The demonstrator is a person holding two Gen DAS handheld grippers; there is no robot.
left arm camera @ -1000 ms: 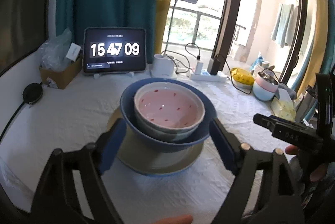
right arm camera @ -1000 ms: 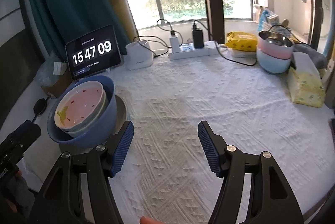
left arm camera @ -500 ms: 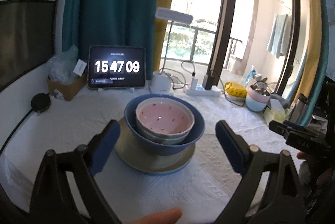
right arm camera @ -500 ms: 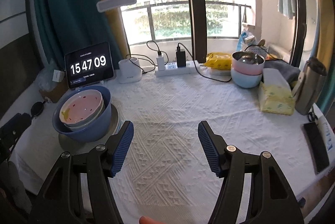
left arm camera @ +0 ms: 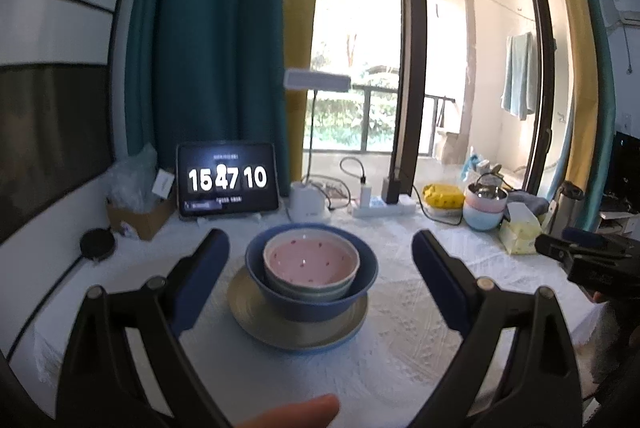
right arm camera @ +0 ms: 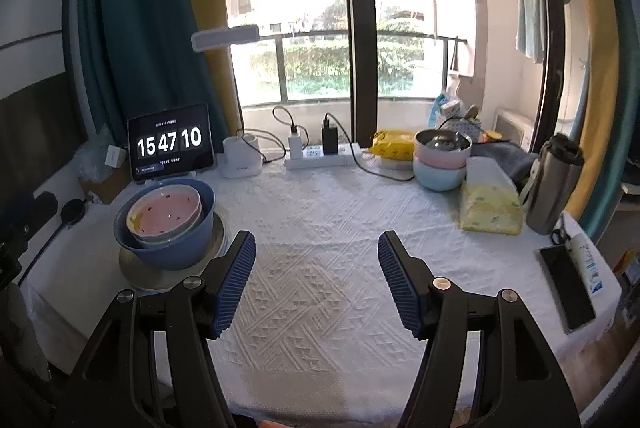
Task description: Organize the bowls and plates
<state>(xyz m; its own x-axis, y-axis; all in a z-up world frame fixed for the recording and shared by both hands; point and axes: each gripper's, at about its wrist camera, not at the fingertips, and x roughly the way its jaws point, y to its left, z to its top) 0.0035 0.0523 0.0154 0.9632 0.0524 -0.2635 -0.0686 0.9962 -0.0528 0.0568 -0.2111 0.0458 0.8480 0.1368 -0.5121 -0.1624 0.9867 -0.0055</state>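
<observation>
stack: pink bowl (left arm camera: 311, 262) in blue bowl (left arm camera: 312, 302) on plate (left arm camera: 297, 332), nested to save worktop (right arm camera: 320, 228) room
left tool (left arm camera: 320, 280): released, empty, jaws just widened
right tool (right arm camera: 317, 280): released, empty

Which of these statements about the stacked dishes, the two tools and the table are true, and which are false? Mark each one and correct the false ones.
1. The pink bowl sits inside the blue bowl. True.
2. The blue bowl stands straight on the tablecloth. False: it stands on a plate.
3. The left tool grips the blue bowl. False: it is open and clear of the stack.
4. The right tool is open with nothing between its pads. True.
5. The tablet clock lies flat. False: it stands propped up.
</observation>
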